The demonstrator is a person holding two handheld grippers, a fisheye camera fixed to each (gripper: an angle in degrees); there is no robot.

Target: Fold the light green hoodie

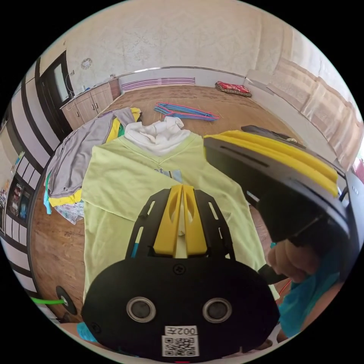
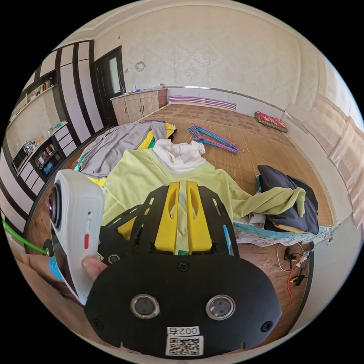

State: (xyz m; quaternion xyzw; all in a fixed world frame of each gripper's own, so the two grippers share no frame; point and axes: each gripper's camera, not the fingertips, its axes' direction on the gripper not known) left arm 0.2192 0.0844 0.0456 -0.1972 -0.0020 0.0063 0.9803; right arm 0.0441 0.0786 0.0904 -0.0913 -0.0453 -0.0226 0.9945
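Light green hoodie [image 1: 125, 189] spread flat on worktop [image 1: 53, 242], white hood [image 1: 157, 136] toward far edge, one sleeve [image 2: 273, 199] draped over dark garment [image 2: 288, 220] at right edge. Left gripper [image 1: 182, 189] closed, white fabric between jaws. Right gripper [image 2: 182, 189] nearly closed on green fabric. Grey garment [image 1: 76, 151] heaped at left edge.

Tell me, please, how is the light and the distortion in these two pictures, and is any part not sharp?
Left gripper view: bright, even daylight; the fisheye bends the walls; the right gripper looms large and soft at the edge, while the light green hoodie is sharp. Right gripper view: same daylight, curved cabinets; the white camera close by looks stretched.
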